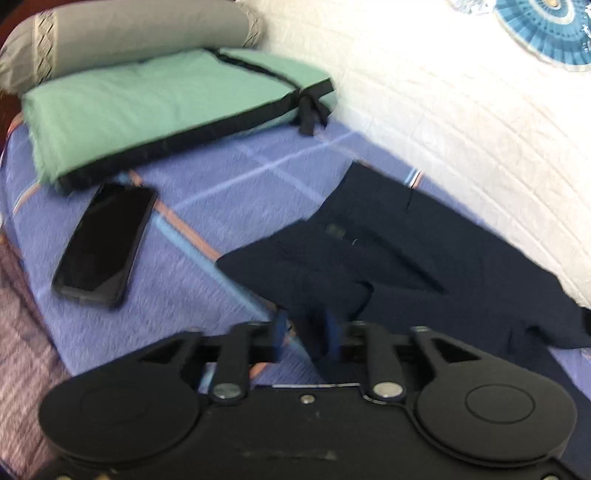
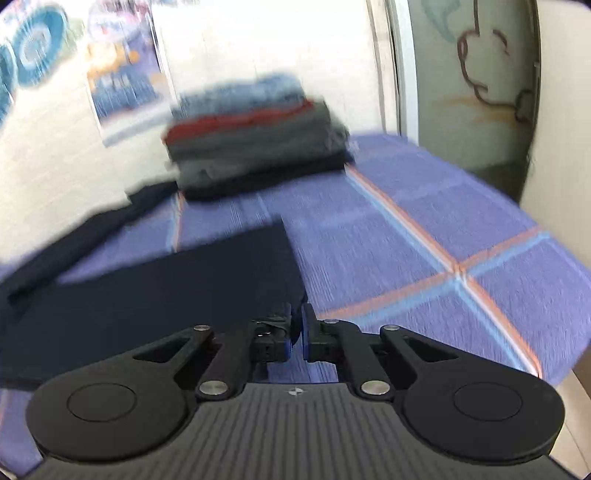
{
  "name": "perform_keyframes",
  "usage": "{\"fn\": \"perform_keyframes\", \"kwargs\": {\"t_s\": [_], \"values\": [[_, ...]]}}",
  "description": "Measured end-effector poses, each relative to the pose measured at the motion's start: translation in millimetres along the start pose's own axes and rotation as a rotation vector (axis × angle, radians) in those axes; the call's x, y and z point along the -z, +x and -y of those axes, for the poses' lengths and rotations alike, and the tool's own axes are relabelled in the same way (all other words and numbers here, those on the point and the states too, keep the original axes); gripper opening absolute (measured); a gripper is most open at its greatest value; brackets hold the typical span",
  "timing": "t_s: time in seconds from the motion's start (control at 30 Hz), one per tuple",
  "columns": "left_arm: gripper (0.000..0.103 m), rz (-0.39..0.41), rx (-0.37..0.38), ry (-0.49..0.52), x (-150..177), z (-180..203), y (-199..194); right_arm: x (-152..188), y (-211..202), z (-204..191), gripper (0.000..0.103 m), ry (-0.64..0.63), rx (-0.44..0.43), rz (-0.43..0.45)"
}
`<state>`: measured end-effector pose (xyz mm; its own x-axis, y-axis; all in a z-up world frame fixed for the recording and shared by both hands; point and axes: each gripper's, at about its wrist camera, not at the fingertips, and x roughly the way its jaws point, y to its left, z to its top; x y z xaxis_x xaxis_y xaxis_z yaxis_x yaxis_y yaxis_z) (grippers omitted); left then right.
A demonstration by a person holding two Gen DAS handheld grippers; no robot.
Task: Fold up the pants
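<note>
Dark navy pants (image 1: 399, 258) lie on the blue checked bedspread (image 1: 207, 206), waist end near the white wall. My left gripper (image 1: 306, 332) is shut on a fold of the pants at the waist corner, cloth running between its blue pads. In the right wrist view a pant leg (image 2: 159, 295) lies flat to the left, its hem corner at my right gripper (image 2: 297, 328). The right gripper is shut on that hem corner, with the blue pads almost touching.
A black phone (image 1: 105, 243) lies left of the pants. A green pillow (image 1: 147, 107) and grey bolster (image 1: 122, 33) sit behind it. A stack of folded clothes (image 2: 255, 144) stands at the far end of the bed (image 2: 461, 221). The bed edge (image 2: 554, 373) is right.
</note>
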<state>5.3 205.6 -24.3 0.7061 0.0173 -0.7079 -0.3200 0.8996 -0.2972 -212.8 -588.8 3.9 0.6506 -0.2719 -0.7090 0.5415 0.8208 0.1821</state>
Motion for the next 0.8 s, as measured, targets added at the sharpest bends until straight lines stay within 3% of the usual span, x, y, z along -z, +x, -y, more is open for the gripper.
{"fn": "perform_keyframes", "kwargs": {"t_s": [0.07, 0.13, 0.17, 0.3, 0.37, 0.63, 0.7, 0.73, 0.77, 0.8], "values": [[0.045, 0.004, -0.042, -0.011, 5.2, -10.2, 0.4, 7.3, 5.8, 3.1, 0.010, 0.001, 0.012, -0.045], [0.064, 0.001, -0.076, -0.045, 6.9, -22.5, 2.9, 10.3, 9.5, 5.6, 0.016, 0.008, 0.023, -0.071], [0.066, -0.004, -0.075, -0.072, 7.1, -29.3, 4.9, 10.2, 9.7, 6.1, 0.028, 0.013, 0.029, -0.065], [0.076, -0.021, -0.049, -0.147, 7.6, -45.2, 14.3, 5.1, 8.5, 6.0, 0.048, 0.048, 0.031, -0.015], [0.076, -0.023, -0.034, -0.152, 6.1, -48.7, 24.4, 5.5, 12.2, 4.1, 0.066, 0.055, 0.027, -0.016], [0.079, -0.024, -0.017, -0.137, 7.1, -39.6, 53.0, 18.8, 26.2, 6.1, 0.069, 0.085, 0.035, -0.064], [0.077, -0.018, -0.003, -0.133, 7.7, -35.4, 55.0, 21.0, 26.6, 4.2, 0.072, 0.084, 0.033, -0.056], [0.070, -0.013, 0.006, -0.135, 7.6, -32.8, 56.8, 21.3, 26.7, 3.1, 0.072, 0.082, 0.030, -0.054], [0.060, -0.009, 0.015, -0.131, 8.5, -30.0, 54.8, 21.1, 27.0, 2.4, 0.064, 0.084, 0.027, -0.053], [0.034, -0.012, 0.031, -0.119, 8.6, -25.9, 56.2, 20.9, 27.3, 1.7, 0.057, 0.085, 0.028, -0.053]]}}
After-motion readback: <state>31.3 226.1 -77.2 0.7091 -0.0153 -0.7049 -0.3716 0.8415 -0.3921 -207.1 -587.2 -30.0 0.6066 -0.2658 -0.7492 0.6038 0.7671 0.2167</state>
